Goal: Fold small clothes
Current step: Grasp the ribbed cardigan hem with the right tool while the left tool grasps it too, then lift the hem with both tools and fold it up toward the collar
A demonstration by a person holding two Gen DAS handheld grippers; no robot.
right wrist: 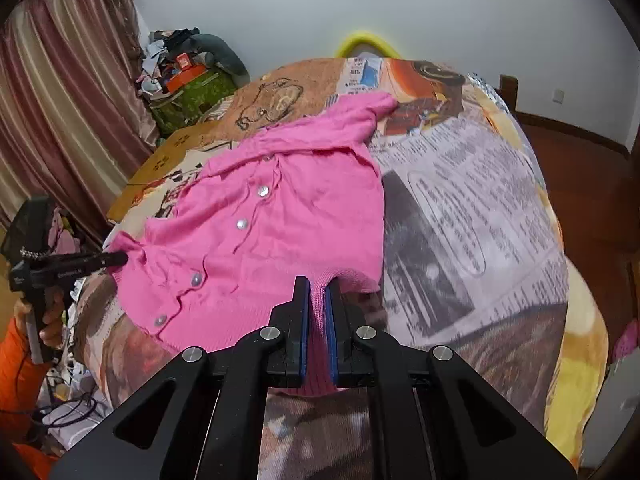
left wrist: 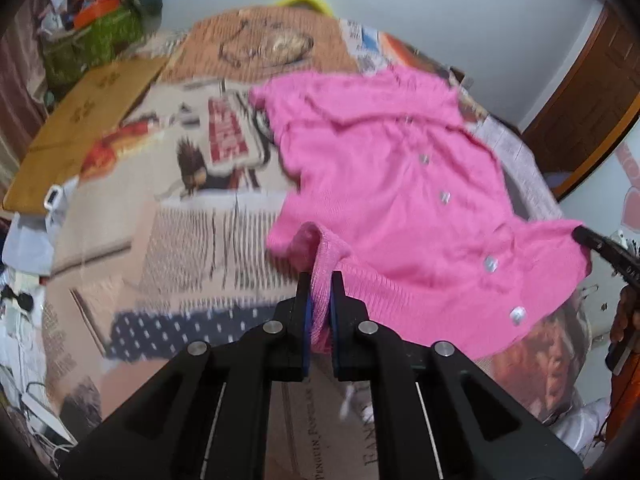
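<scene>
Pinching the ribbed hem: left gripper (left wrist: 320,280) and right gripper (right wrist: 318,284), each clamped on a near corner of one pink cardigan (right wrist: 280,216). Knit, buttoned front up, pearly buttons (right wrist: 242,223), slightly rumpled, lying on print-covered bed (right wrist: 460,200), collar farthest.

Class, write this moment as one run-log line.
left hand-held gripper: shut on pink cardigan hem | right hand-held gripper: shut on hem | cardigan: spread on printed blanket, buttons up
</scene>
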